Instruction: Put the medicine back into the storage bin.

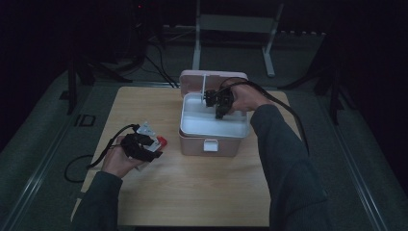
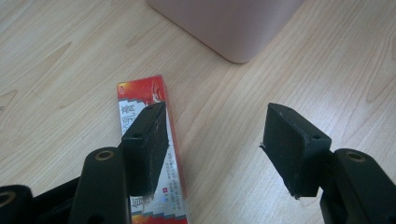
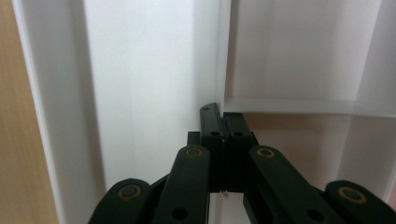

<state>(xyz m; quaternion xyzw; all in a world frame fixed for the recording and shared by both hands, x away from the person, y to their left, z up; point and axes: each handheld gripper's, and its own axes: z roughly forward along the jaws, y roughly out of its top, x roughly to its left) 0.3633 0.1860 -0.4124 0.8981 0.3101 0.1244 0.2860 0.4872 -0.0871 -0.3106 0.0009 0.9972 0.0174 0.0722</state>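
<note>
A pink storage box [image 1: 192,143] stands open mid-table with a white tray insert [image 1: 197,120] in it. My right gripper [image 1: 209,97] reaches into the tray. In the right gripper view my right gripper [image 3: 223,114] is shut on a thin white upright partition [image 3: 223,56] of the tray. My left gripper [image 1: 156,144] lies low at the left of the box, jaws open. A small red-and-white carton [image 2: 140,95] lies flat on the wood, partly under one finger [image 2: 147,140] of the left gripper [image 2: 215,116]. The carton [image 1: 161,141] shows as a red end.
The box lid [image 1: 214,77] stands open at the back. A white latch [image 1: 210,144] is on the front wall. A corner of the pink box [image 2: 233,23] is just ahead of the left gripper. The wooden table [image 1: 192,192] has bare room in front. The surroundings are dark.
</note>
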